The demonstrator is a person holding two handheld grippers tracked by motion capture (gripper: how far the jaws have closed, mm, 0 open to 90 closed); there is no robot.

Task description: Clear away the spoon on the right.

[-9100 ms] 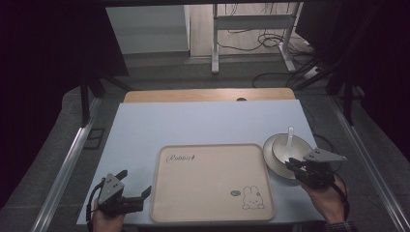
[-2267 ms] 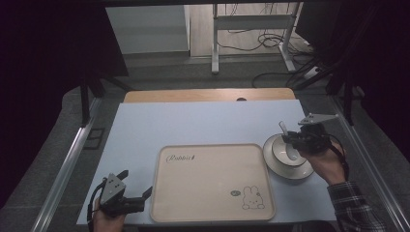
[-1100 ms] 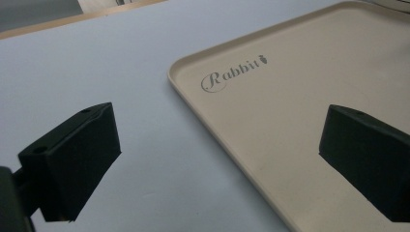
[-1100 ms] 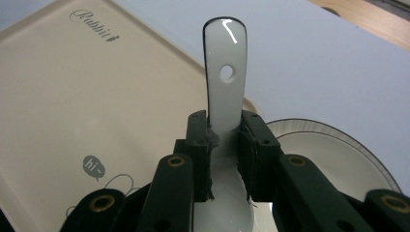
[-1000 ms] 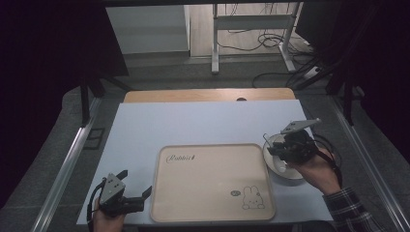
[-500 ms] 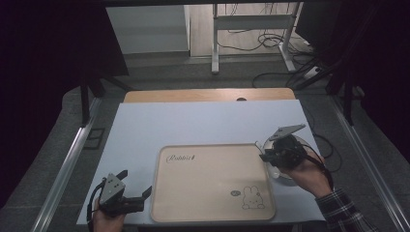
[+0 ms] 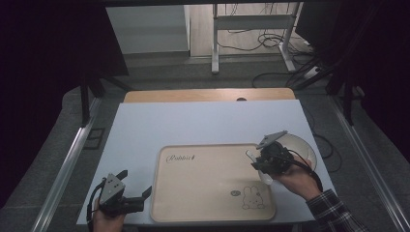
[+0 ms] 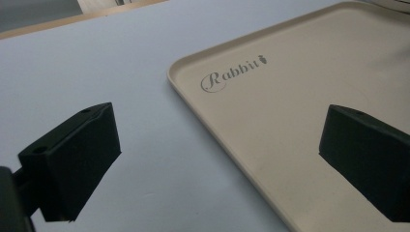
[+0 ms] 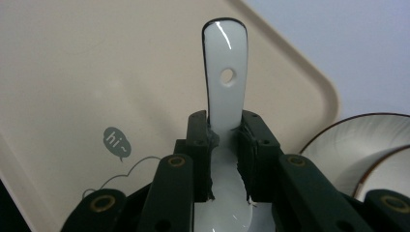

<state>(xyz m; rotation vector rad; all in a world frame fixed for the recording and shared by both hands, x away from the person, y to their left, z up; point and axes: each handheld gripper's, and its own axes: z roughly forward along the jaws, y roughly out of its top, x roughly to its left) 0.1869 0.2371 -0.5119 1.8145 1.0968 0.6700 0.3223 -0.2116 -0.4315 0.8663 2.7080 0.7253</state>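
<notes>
I am holding the right gripper (image 7: 258,163) over the tray's (image 7: 203,203) right edge, jaws clenched on the handle of a white ceramic spoon (image 9: 223,72). In the right gripper view the spoon is pointing handle-first over the tray's beige floor, near the little "hi" bubble (image 9: 116,142). The bowl (image 7: 305,147) is sitting on the table just right of the tray, beside my hand. The spoon is lifted and over the tray but, I judge, not yet set down; whether its scoop end is touching anything I cannot tell. The left gripper (image 7: 133,193) is resting at the tray's near-left corner, jaws released and empty. Lowering and letting go remain.
</notes>
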